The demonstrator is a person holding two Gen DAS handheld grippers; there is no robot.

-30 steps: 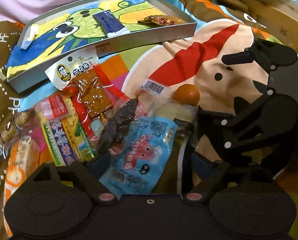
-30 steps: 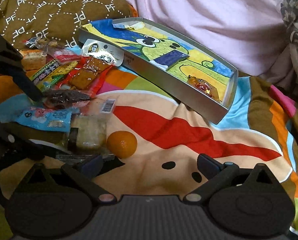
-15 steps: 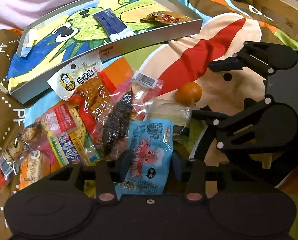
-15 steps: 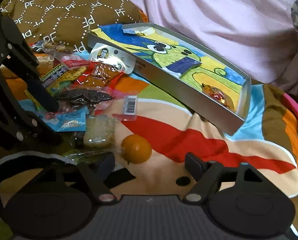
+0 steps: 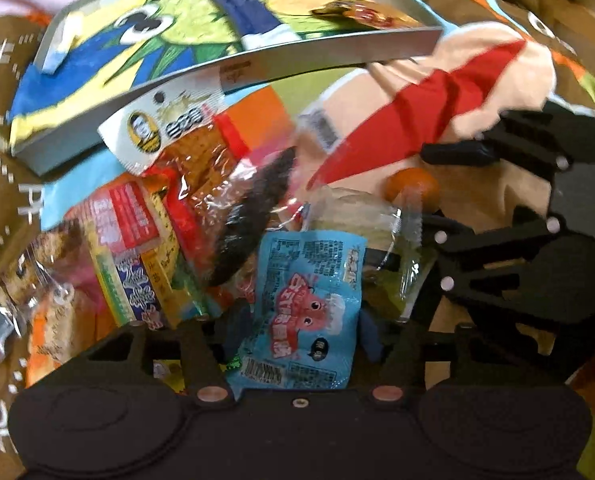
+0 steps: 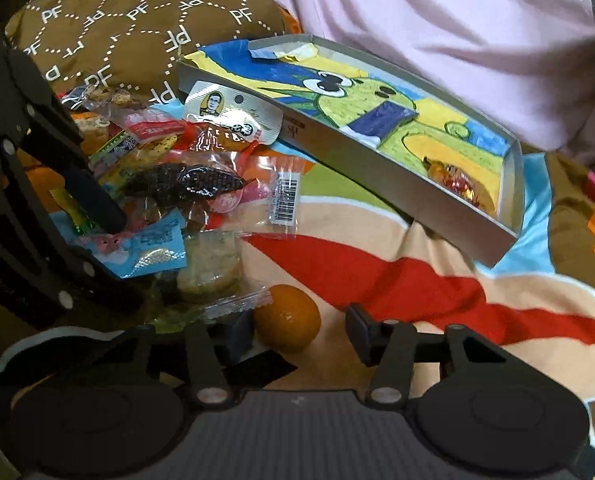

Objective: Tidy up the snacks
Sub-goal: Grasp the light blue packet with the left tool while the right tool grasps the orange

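A pile of snack packets lies on a colourful blanket. My left gripper (image 5: 297, 332) is shut on a light blue packet with a pink cartoon (image 5: 309, 312), which also shows in the right wrist view (image 6: 145, 244). My right gripper (image 6: 297, 328) is open, its fingers on either side of a small orange fruit (image 6: 287, 322), without touching it. The fruit also shows in the left wrist view (image 5: 411, 190). A grey tray with a green cartoon lining (image 6: 377, 156) holds a dark blue packet (image 6: 379, 120) and a red-gold candy (image 6: 457, 184).
Around the blue packet lie a dark dried snack in clear wrap (image 6: 185, 180), a tofu packet with a white header (image 5: 165, 132), a pale cake in clear wrap (image 6: 211, 264) and several more wrappers. A brown patterned cushion (image 6: 137, 20) and pink bedding (image 6: 417, 20) lie behind.
My left gripper has closed from open onto the light blue packet. My right gripper has moved in until its fingers straddle the orange fruit.
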